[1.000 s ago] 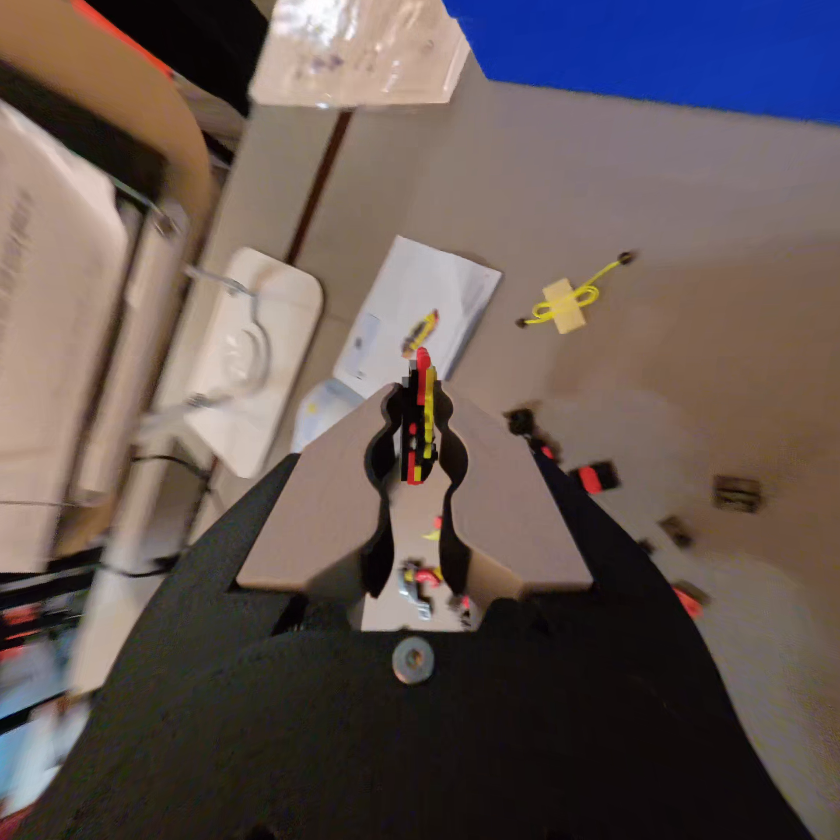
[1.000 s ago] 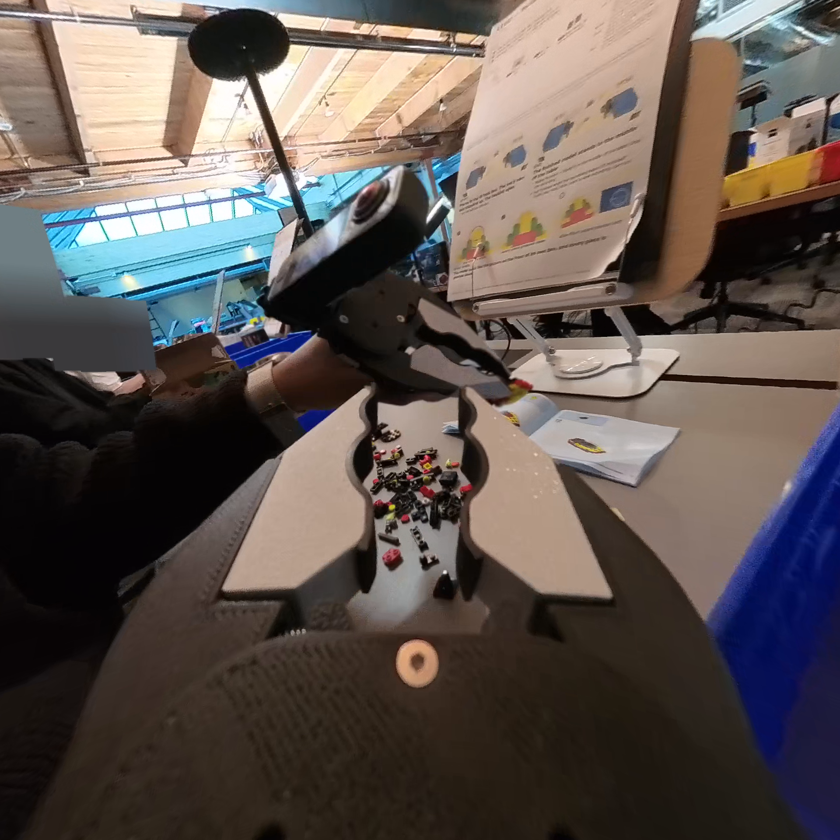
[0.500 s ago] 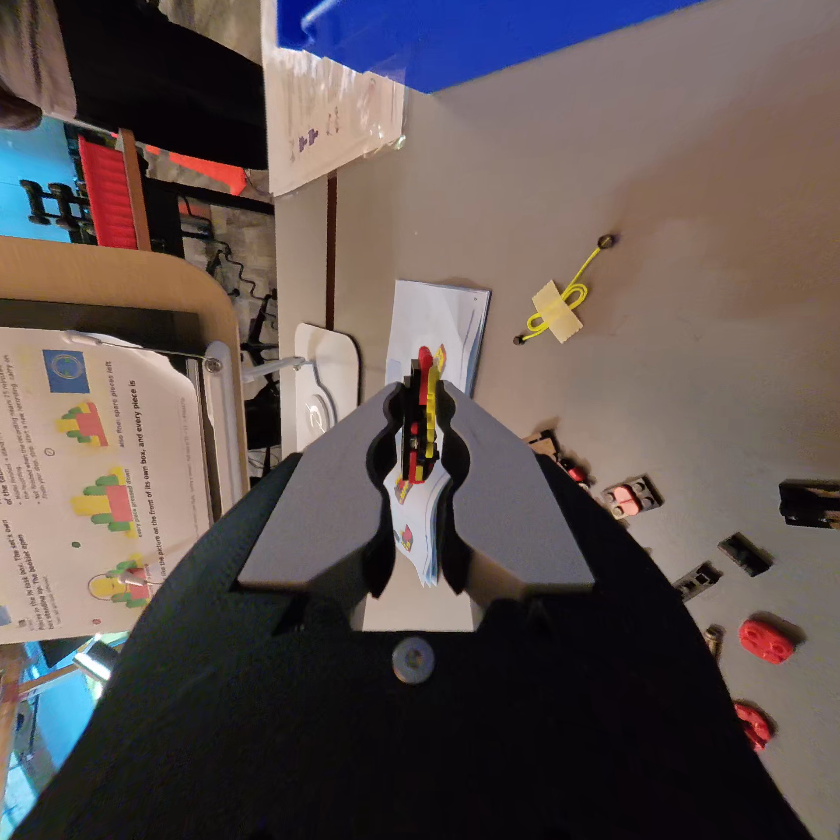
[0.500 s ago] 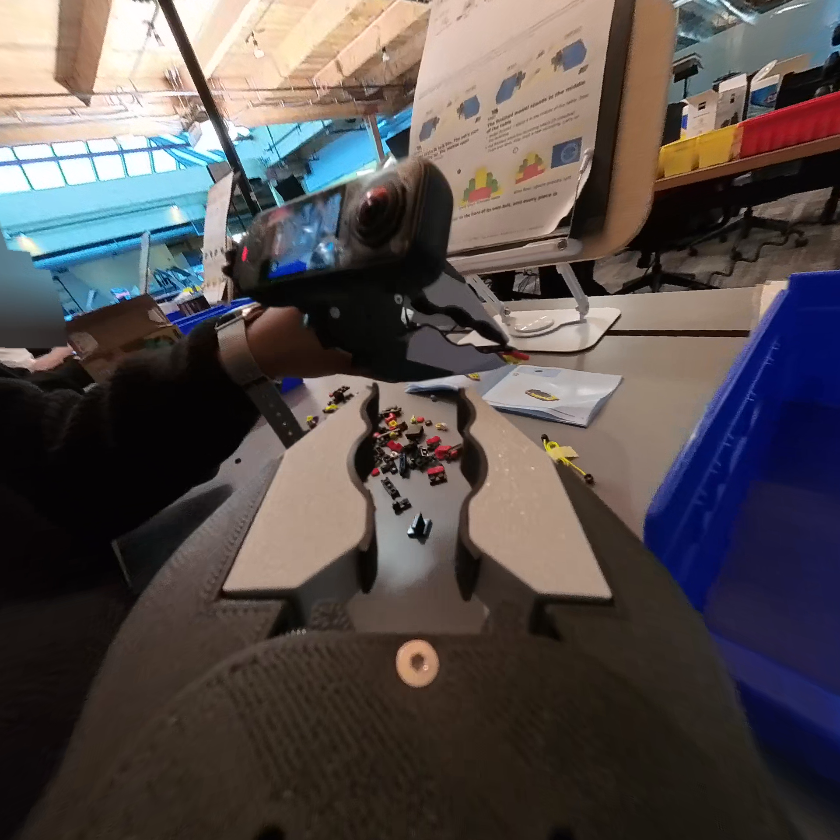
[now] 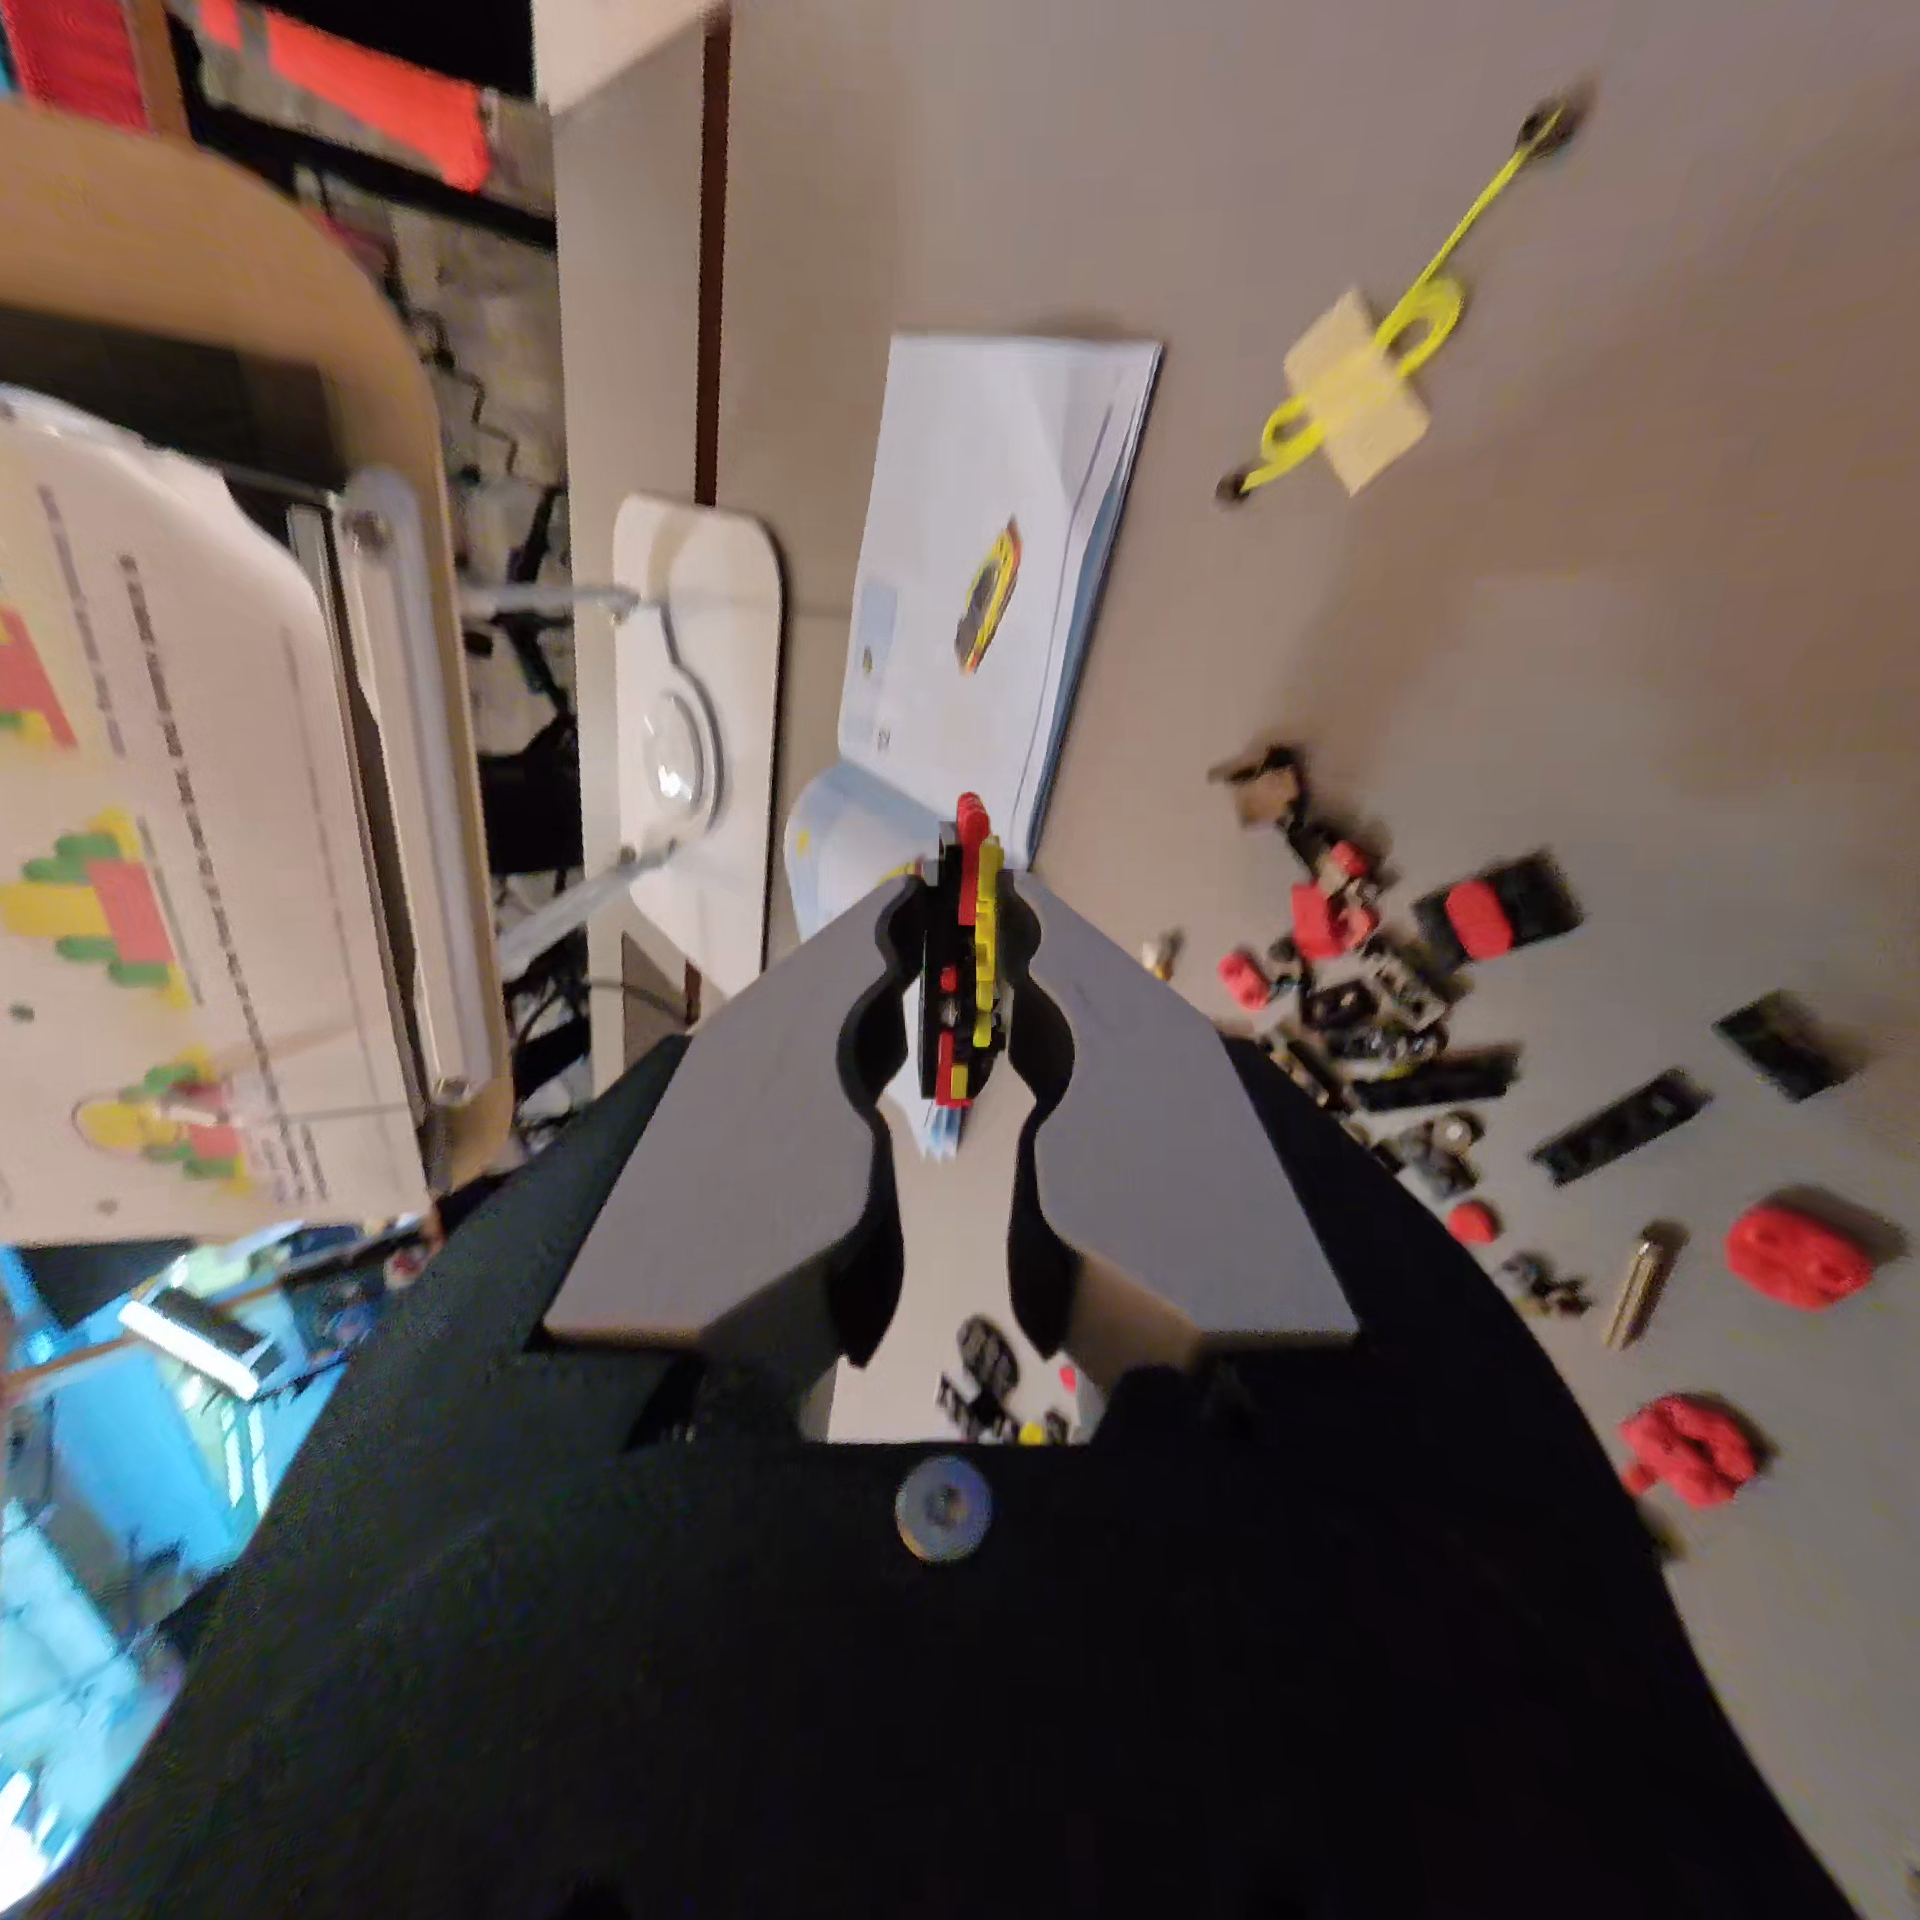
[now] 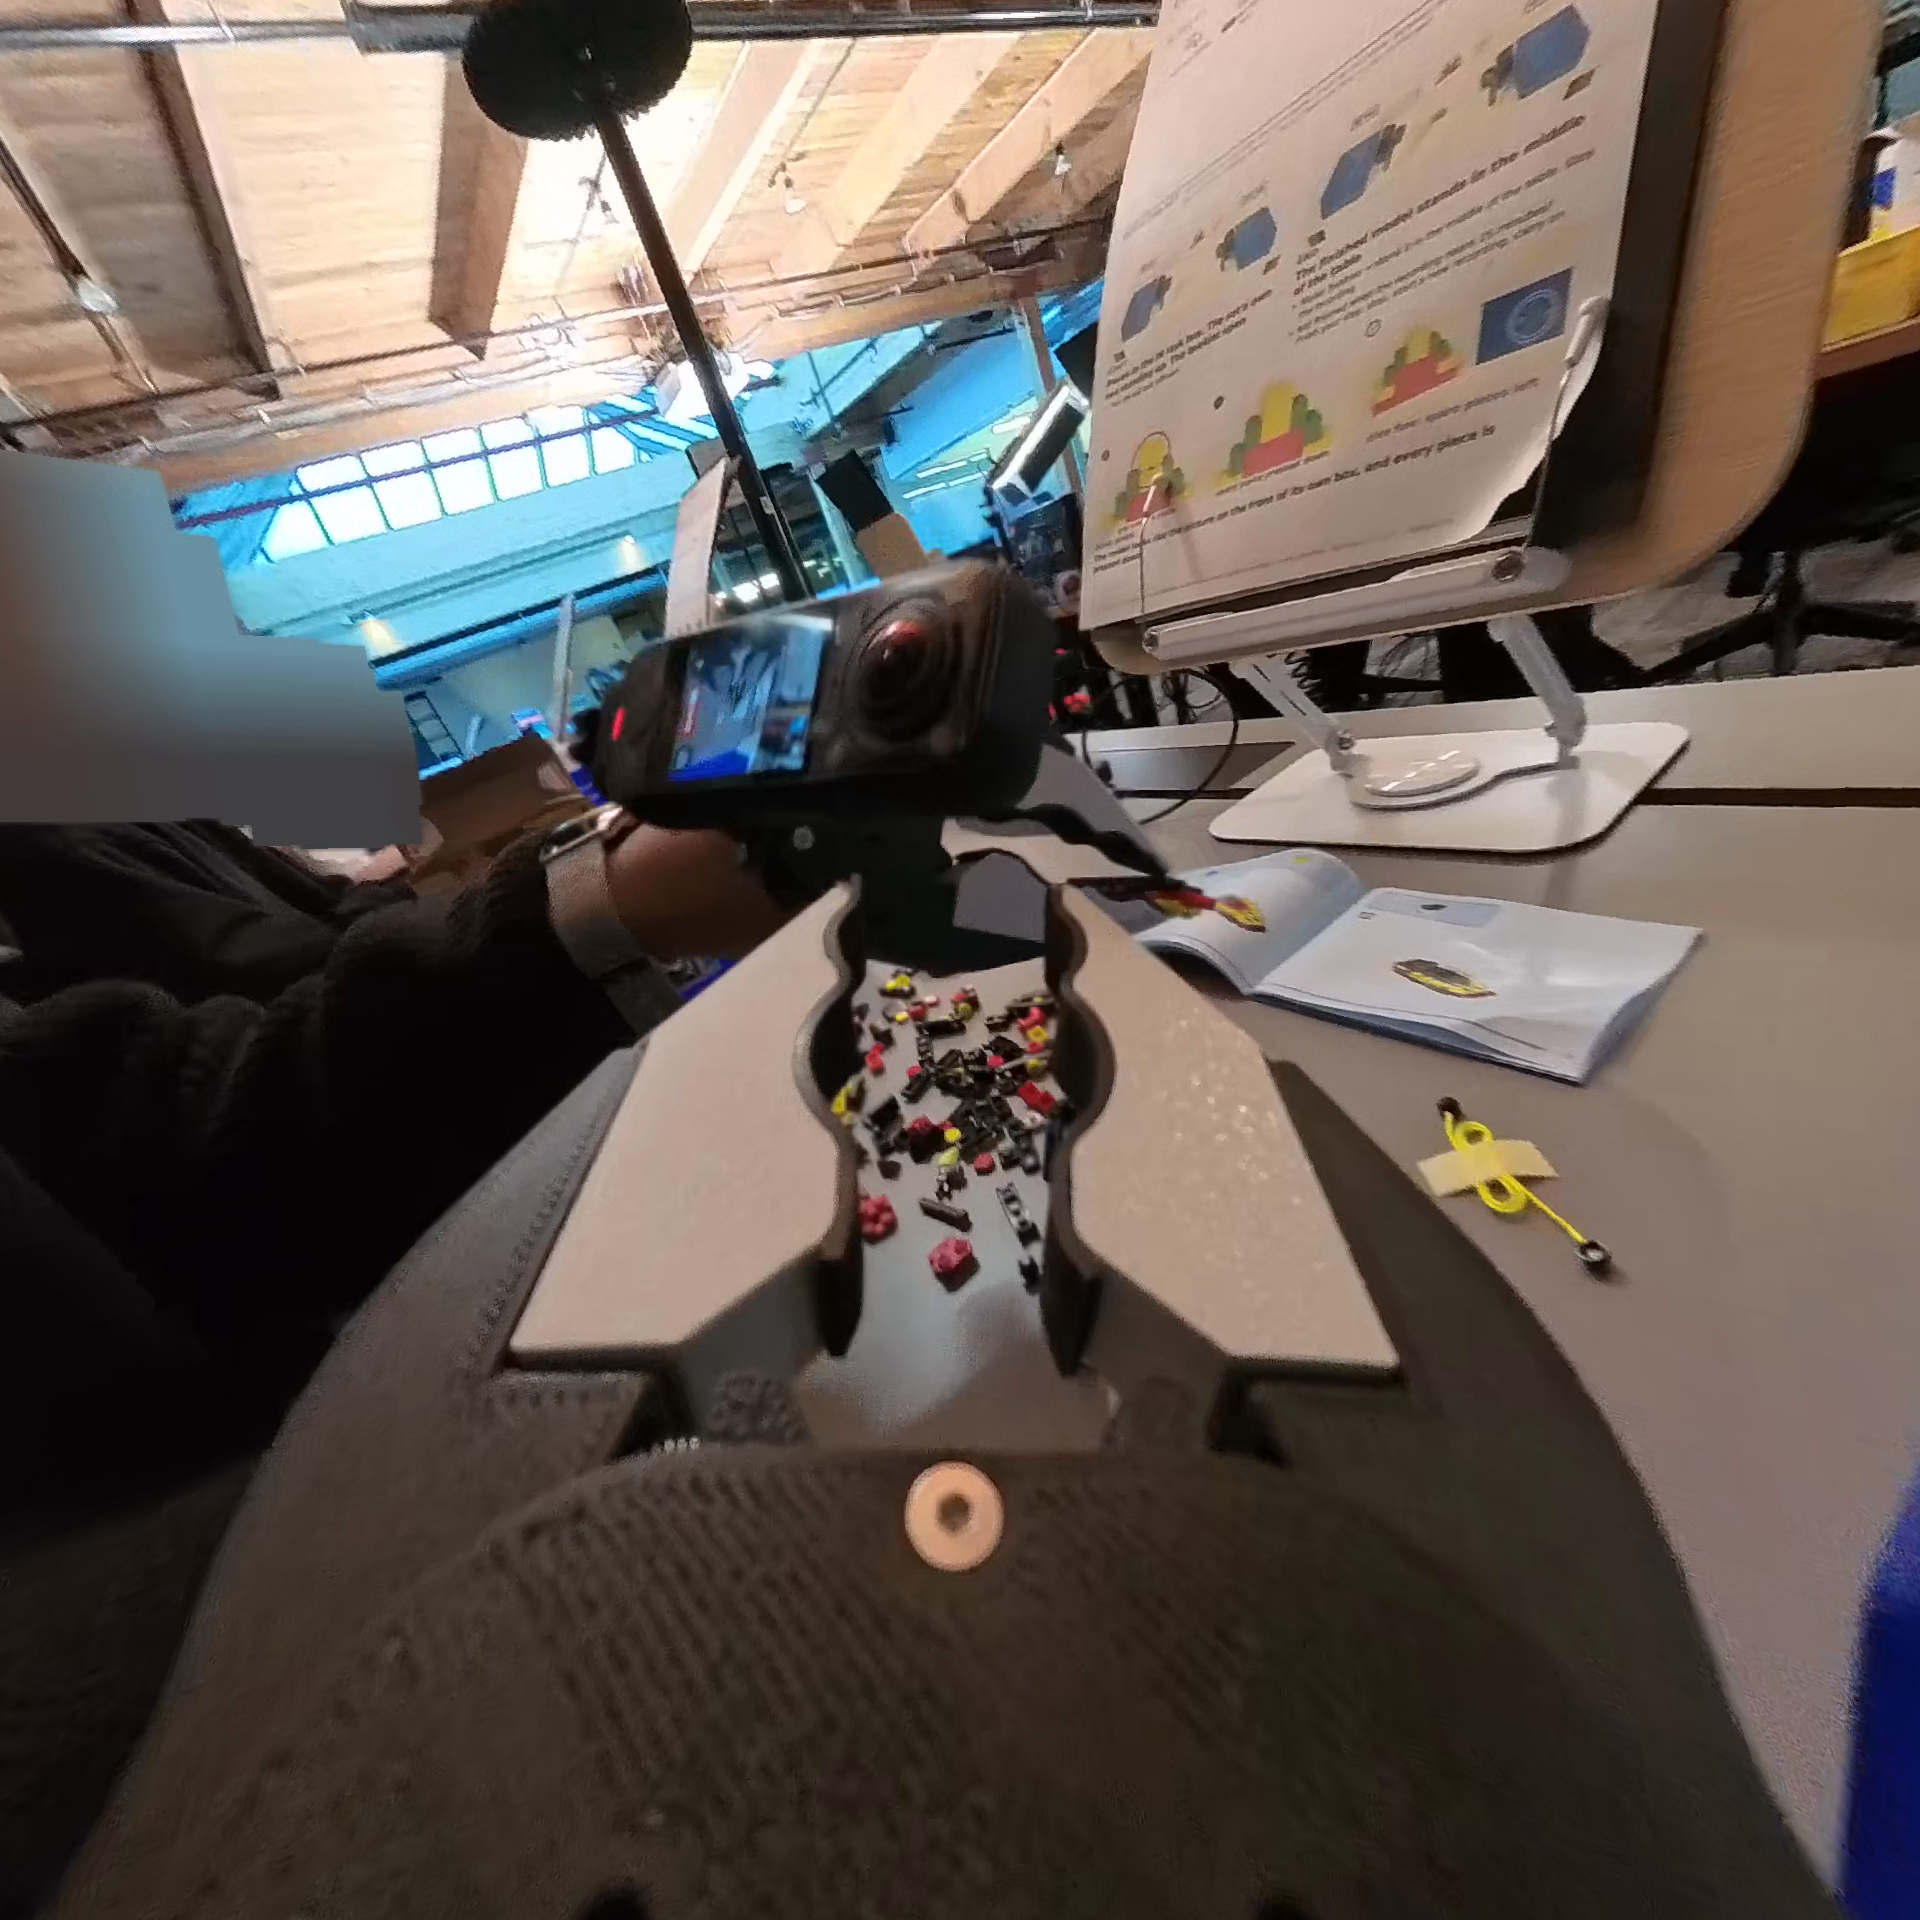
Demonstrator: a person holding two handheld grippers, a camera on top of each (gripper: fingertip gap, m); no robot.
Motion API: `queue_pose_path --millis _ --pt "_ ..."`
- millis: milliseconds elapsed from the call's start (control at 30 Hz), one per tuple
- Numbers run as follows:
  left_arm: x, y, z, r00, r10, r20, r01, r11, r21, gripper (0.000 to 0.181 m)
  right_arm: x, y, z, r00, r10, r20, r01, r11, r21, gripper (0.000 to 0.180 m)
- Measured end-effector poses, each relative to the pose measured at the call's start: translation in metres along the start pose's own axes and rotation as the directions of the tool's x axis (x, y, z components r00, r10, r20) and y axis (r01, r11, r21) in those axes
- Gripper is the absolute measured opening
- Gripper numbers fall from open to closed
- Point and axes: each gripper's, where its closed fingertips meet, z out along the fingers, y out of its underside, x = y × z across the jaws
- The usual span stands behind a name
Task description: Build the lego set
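Observation:
My left gripper (image 5: 961,914) is shut on a small black, red and yellow lego assembly (image 5: 966,966), held on edge above the table. It also shows in the right wrist view (image 6: 1153,883), held by a hand, with the assembly (image 6: 1164,890) at its tip over the booklet. My right gripper (image 6: 951,935) is open and empty, above and in front of a pile of loose black, red and yellow lego pieces (image 6: 956,1101). The pile also shows in the left wrist view (image 5: 1382,1018), to the right of the fingers.
An open instruction booklet (image 6: 1455,977) lies on the grey table (image 6: 1714,1195). A document stand with a printed sheet (image 6: 1382,312) stands behind it. A yellow cord with a taped tag (image 6: 1496,1179) lies to the right. A blue bin edge (image 6: 1886,1714) is at the lower right. Across from one pair of fingers to the other is roughly 15 cm.
The left gripper has moved and tilted with the assembly still in it, bringing more of the piece pile into view. The right gripper has swung left; the blue bin has nearly left its view.

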Motion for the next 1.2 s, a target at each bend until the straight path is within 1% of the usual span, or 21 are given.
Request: queue_pose_path --millis 67,200,367,600,667,900,1133,1200 --pt "-0.008 0.02 -0.004 0.998 0.016 0.057 -0.011 0.997 -0.073 0.011 0.002 0.001 0.009 1.0 0.021 0.006 -0.021 1.0 -0.005 0.032" --pt "-0.025 0.054 -0.023 0.987 0.073 0.145 -0.043 0.979 -0.199 0.011 0.002 0.018 0.031 0.996 -0.091 -0.001 0.09 0.989 -0.121 0.028" --pt "-0.032 0.078 -0.047 0.979 0.072 0.189 -0.025 0.97 -0.242 0.011 -0.011 0.03 0.059 0.995 -0.043 0.089 0.056 0.988 -0.146 0.028" --pt "-0.029 0.115 -0.057 0.983 0.033 0.182 0.024 0.952 -0.304 0.011 -0.023 0.044 0.088 0.985 -0.047 0.166 0.08 0.977 -0.196 0.028" --pt "-0.026 0.12 -0.058 0.985 0.0 0.175 0.054 0.952 -0.302 0.011 -0.028 0.047 0.094 0.981 -0.042 0.189 0.082 0.975 -0.207 0.027" --pt "-0.02 0.137 -0.06 0.986 -0.023 0.163 0.078 0.938 -0.337 0.011 -0.039 0.052 0.104 0.971 -0.032 0.235 0.085 0.973 -0.216 0.027" --pt "-0.012 0.131 -0.054 0.989 -0.074 0.13 0.11 0.947 -0.303 0.01 -0.038 0.05 0.102 0.972 -0.024 0.233 0.074 0.975 -0.208 0.027" --pt "-0.003 0.122 -0.05 0.991 -0.117 0.072 0.131 0.959 -0.251 0.01 -0.037 0.049 0.101 0.973 -0.03 0.227 0.078 0.975 -0.206 0.027"
